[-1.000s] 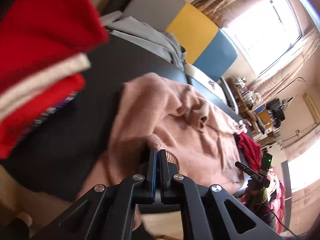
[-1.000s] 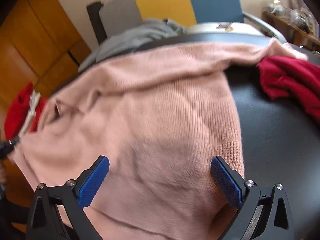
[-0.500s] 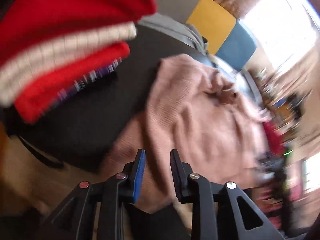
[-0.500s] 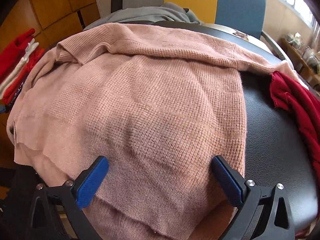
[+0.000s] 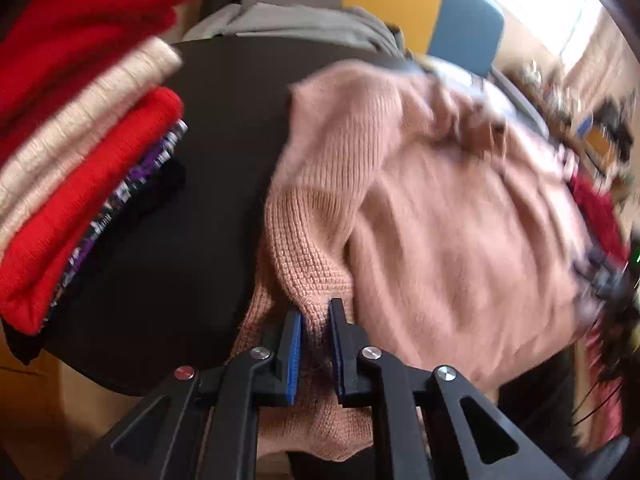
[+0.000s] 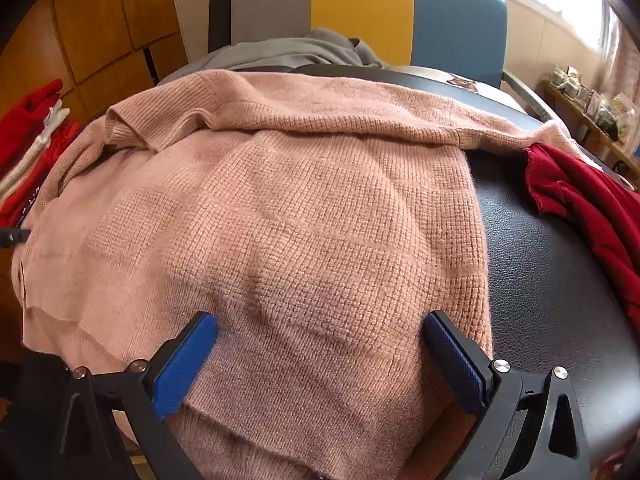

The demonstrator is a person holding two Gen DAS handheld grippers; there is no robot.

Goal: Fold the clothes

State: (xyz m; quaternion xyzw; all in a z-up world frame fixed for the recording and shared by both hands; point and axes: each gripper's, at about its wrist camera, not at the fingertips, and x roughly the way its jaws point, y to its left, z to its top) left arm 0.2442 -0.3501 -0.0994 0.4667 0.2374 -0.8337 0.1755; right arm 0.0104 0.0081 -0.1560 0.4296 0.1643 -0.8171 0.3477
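I have the pink sweater [image 6: 304,216] spread across the black worktop [image 6: 560,280], its near hem hanging over the edge towards me. My left gripper [image 5: 315,320] has its jaws clamped on a ridge of knit at the sweater's left side; my right gripper [image 6: 320,344] hangs over the hem, jaws wide apart. I'd carry the pinched edge inward evenly, keeping clear of the folded stack [image 5: 80,152].

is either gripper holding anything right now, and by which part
The left gripper has its jaws shut on a bunched fold at the near edge of the pink sweater. The right gripper holds nothing, jaws wide open.
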